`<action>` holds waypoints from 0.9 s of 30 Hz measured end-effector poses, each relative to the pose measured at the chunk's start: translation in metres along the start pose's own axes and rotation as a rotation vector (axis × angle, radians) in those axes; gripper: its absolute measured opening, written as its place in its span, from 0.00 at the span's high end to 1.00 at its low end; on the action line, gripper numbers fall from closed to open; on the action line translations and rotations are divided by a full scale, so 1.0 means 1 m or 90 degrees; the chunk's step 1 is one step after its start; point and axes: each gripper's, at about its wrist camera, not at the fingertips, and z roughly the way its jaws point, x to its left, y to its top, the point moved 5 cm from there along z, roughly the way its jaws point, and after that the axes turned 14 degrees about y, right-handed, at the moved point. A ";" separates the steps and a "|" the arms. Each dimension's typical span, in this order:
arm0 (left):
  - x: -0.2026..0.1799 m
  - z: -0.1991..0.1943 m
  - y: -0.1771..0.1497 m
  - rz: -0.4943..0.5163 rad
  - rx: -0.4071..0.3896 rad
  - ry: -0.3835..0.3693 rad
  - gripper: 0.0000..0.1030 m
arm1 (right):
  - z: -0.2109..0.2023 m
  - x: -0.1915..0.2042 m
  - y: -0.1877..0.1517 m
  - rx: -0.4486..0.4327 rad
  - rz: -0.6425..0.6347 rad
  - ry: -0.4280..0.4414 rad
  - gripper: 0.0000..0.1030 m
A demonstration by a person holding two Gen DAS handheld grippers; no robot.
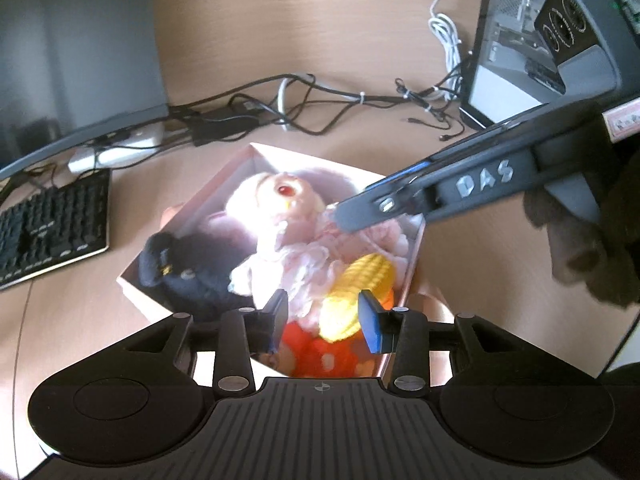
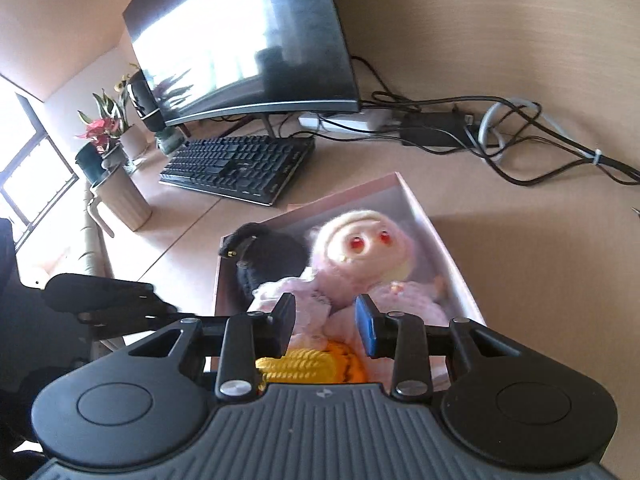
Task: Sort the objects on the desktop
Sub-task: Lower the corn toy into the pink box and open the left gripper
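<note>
Right wrist view: right gripper point(image 2: 326, 330) spread above pink doll point(image 2: 360, 248); left gripper point(image 1: 323, 320) spread over box point(image 1: 192, 208), keyboard point(image 1: 48, 228) at nine o'clock.

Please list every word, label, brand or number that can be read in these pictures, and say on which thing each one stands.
"DAS": raised pale letters on the side of the right gripper, seen from the left wrist camera.
Pink label at the right edge of that view: print blurred, not readable.
Keyboard: key legends and a small mark, too small to read.
Black box with round dials: markings too small to read.
Nothing else carries readable text.
</note>
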 end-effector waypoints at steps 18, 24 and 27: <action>0.047 -0.016 -0.008 -0.117 -0.002 0.038 0.44 | 0.024 -0.004 -0.018 0.115 0.071 0.068 0.59; 0.041 -0.012 -0.012 -0.113 0.009 0.023 0.42 | 0.029 -0.002 -0.020 0.122 0.079 0.074 0.55; 0.035 -0.012 -0.011 -0.103 0.007 0.010 0.42 | 0.028 0.006 -0.019 0.124 0.049 0.071 0.64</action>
